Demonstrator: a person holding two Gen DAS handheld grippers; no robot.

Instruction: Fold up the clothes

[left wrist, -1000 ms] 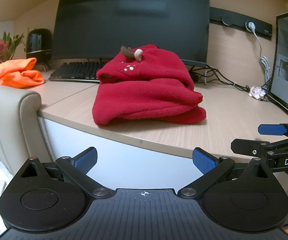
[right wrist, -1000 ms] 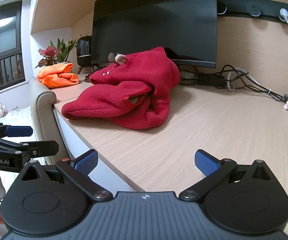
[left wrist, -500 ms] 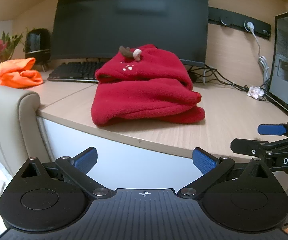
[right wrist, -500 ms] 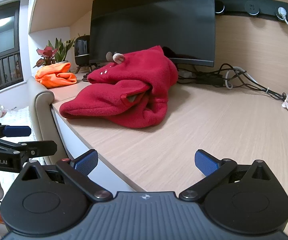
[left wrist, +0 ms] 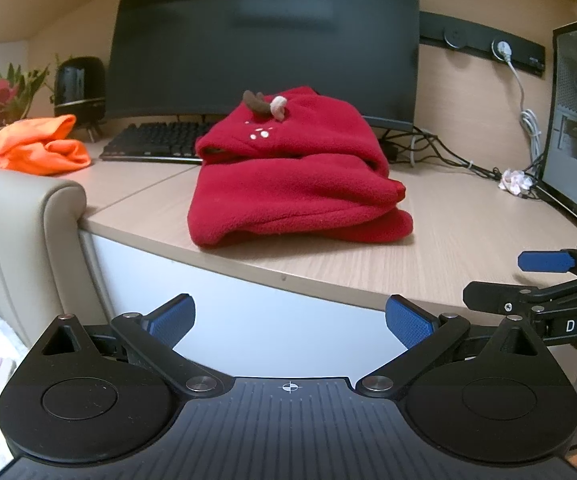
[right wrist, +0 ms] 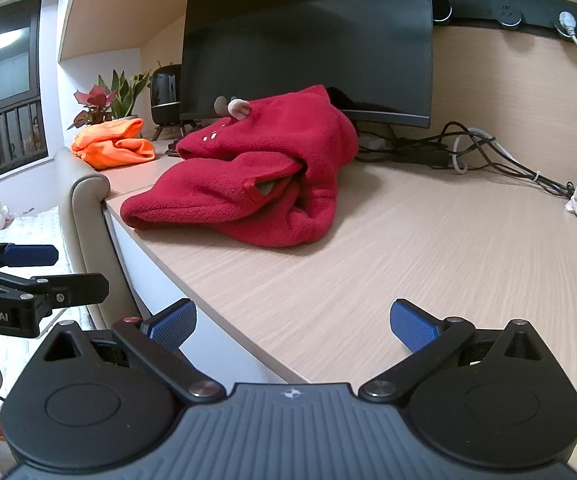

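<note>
Wood-grain counter (left wrist: 468, 232) under a big dark monitor (left wrist: 268, 40), keyboard (left wrist: 156, 146) behind, cable mess off to the right. Red fleece hoodie (left wrist: 292, 184) sitting near the counter's front edge, already bundled into a chunky stack with a little antler decoration on top; orange garment (left wrist: 36, 146) crumpled further left by a potted plant (right wrist: 104, 100). Both tools hanging back off the front edge, well apart from the fleece. Left gripper (left wrist: 290, 320) wide open, nothing in the jaws, fleece pretty much dead ahead. Right gripper (right wrist: 292, 320) same deal, jaws spread and empty, fleece ahead and off to its left. Long axis of the bundle running roughly side to side along the counter edge in the left wrist view, so left looks like the straighter reach, probably. Readable text: "DAS" on the right tool's side, "Robot.AI" (cut off) on the left one.
</note>
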